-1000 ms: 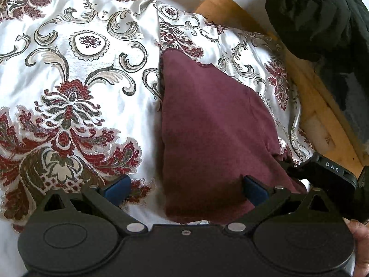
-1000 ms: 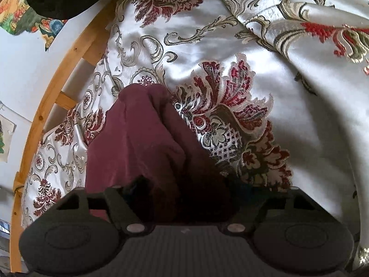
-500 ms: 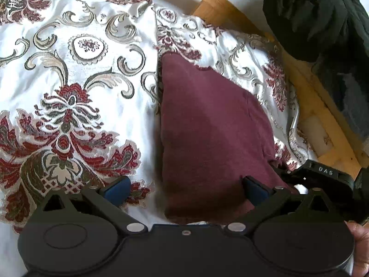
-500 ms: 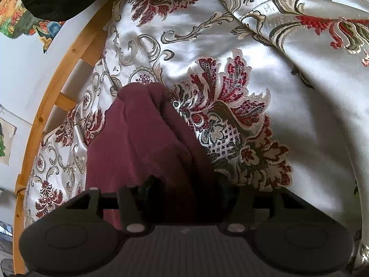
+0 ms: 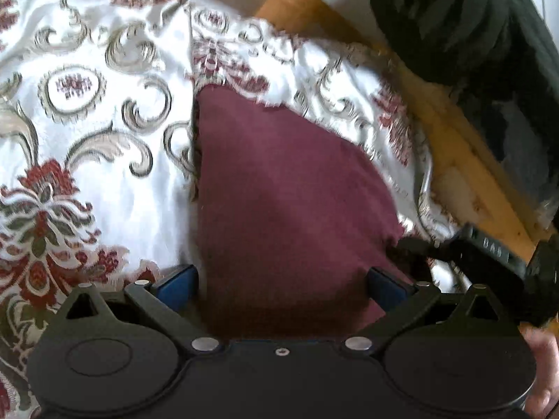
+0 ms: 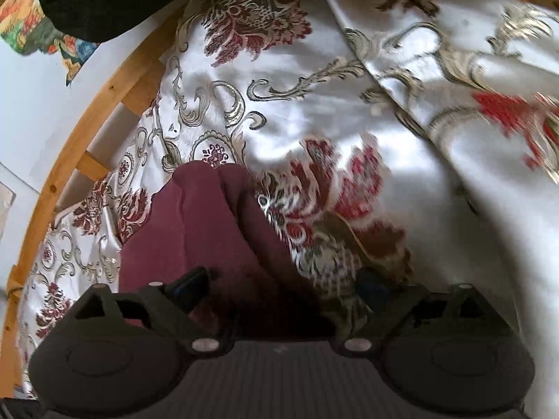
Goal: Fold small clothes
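Maroon cloth [image 5: 286, 202] flat on bedspread [image 5: 104, 160]; L gripper [image 5: 279, 284] jaws apart, R gripper [image 6: 283, 284] jaws just opened wide.

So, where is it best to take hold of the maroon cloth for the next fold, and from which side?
Probably its near edge. The maroon cloth lies flat on the bedspread, and that edge lies between the open left gripper jaws. Come from the near side, low, so one finger can slide under.

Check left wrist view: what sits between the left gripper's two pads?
The maroon garment fills the gap between the left gripper pads in the left wrist view, lying flat on the patterned bedspread. The pads stand wide, not pressing on it.
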Action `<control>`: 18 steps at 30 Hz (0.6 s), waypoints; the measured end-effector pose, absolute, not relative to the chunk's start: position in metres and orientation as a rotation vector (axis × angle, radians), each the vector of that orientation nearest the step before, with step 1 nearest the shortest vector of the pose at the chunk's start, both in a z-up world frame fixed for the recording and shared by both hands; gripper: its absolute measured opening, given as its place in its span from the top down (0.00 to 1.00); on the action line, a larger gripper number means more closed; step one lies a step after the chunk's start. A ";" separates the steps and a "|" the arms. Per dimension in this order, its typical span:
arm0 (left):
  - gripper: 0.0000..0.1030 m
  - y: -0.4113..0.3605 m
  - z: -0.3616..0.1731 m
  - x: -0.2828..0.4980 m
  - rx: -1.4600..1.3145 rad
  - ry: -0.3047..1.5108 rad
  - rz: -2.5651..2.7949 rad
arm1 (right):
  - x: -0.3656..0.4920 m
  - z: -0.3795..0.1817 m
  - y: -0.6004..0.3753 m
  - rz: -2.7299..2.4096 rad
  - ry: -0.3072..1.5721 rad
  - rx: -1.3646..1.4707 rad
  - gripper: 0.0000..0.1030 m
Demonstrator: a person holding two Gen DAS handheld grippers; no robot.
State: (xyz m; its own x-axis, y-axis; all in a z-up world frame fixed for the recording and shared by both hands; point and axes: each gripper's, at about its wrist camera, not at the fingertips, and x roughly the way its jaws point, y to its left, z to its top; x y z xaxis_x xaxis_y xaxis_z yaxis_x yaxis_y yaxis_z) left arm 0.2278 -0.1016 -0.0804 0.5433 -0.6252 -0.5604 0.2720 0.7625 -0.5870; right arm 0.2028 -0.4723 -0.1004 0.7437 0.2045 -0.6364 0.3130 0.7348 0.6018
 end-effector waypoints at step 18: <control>0.01 -0.089 -0.089 0.226 -0.554 0.834 -0.567 | 0.236 -0.110 -0.457 -0.039 0.702 0.684 0.31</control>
State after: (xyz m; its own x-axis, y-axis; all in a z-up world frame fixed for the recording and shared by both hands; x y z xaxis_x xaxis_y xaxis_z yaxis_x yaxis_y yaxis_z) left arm 0.2256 -0.0885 -0.0895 0.5456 -0.6562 -0.5213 0.2432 0.7193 -0.6508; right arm 0.2356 -0.4566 -0.1096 0.7721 0.1880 -0.6070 0.2547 0.7836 0.5666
